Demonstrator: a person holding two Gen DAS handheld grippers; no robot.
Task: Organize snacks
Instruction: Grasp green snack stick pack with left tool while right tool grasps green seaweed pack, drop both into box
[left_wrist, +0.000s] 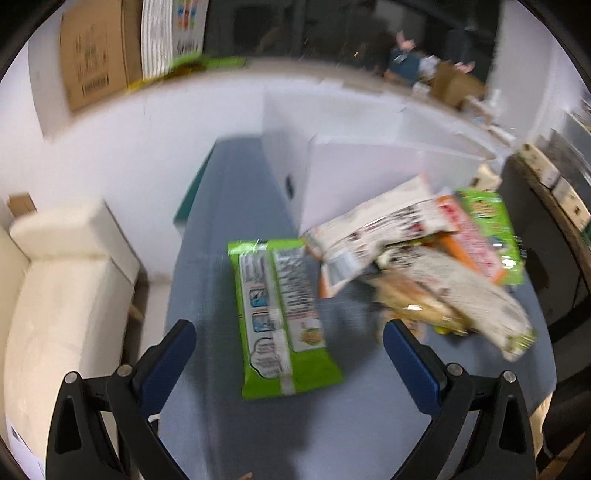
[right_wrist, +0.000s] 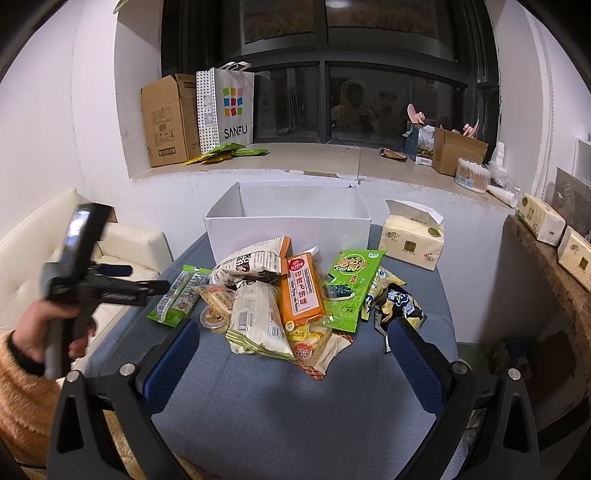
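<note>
A pile of snack packets (right_wrist: 280, 295) lies on the blue-grey table (right_wrist: 280, 406), in front of an open white box (right_wrist: 288, 218). A green packet (left_wrist: 282, 317) lies apart at the pile's left, also seen in the right wrist view (right_wrist: 181, 295). My left gripper (left_wrist: 290, 345) is open, its fingers either side of that green packet and above it; it shows in the right wrist view (right_wrist: 110, 280). My right gripper (right_wrist: 291, 345) is open and empty just in front of the pile. The pile also shows in the left wrist view (left_wrist: 424, 266), blurred.
A tissue pack (right_wrist: 412, 240) stands right of the box. A cream sofa (right_wrist: 122, 251) is left of the table. The window sill behind holds a cardboard box (right_wrist: 170, 118), a SANFU bag (right_wrist: 229, 107) and more boxes. A wooden shelf (right_wrist: 554, 280) is at the right.
</note>
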